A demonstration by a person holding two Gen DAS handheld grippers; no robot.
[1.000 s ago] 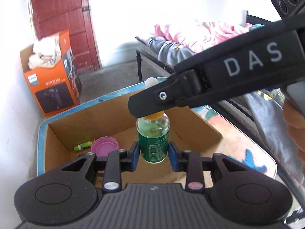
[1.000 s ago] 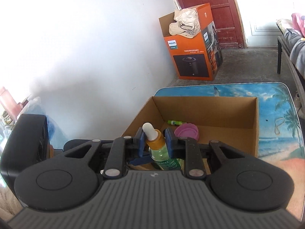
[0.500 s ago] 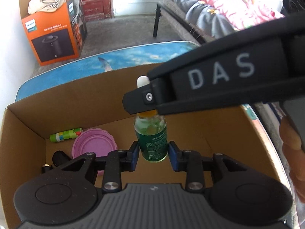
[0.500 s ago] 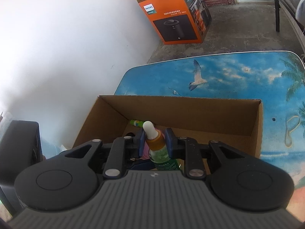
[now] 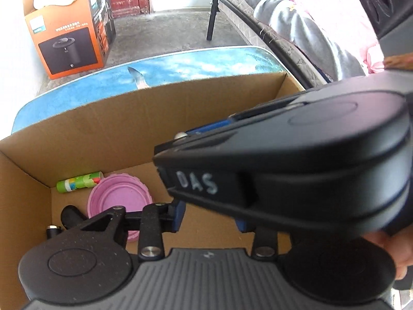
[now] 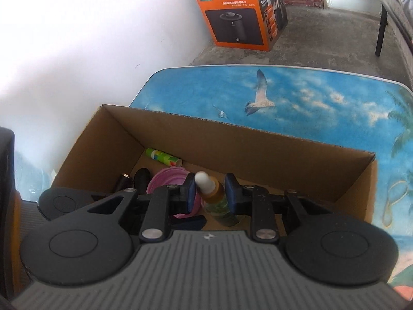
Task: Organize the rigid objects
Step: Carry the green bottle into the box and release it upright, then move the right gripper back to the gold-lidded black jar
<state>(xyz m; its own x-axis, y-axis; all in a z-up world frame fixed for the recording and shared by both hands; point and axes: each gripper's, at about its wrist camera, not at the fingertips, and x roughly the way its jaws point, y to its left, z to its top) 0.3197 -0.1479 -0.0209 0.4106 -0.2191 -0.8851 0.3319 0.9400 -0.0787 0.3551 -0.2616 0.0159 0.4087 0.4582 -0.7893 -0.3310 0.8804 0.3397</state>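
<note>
A small dropper bottle (image 6: pixel 215 199) with a white tip, amber neck and green body stands inside the cardboard box (image 6: pixel 258 149). My right gripper (image 6: pixel 210 193) straddles its neck. The jaws are opening and a gap shows beside the left pad. In the left wrist view my right gripper (image 5: pixel 284 175) crosses the picture and hides the bottle except its white tip (image 5: pixel 180 135). My left gripper (image 5: pixel 210 219) is low in the box, its jaws opening. Only bare cardboard shows between its blue pads.
A pink lid (image 5: pixel 118 201), a green tube (image 5: pixel 80 182) and a black object (image 5: pixel 71 215) lie in the box's left end. The box sits on a sky-printed table (image 6: pixel 309 98). An orange carton (image 6: pixel 240 18) stands on the floor, a bed (image 5: pixel 284 25) at the right.
Both grippers came down into the box with the bottle, then both pairs of jaws widened. The right gripper now covers the bottle in the left wrist view.
</note>
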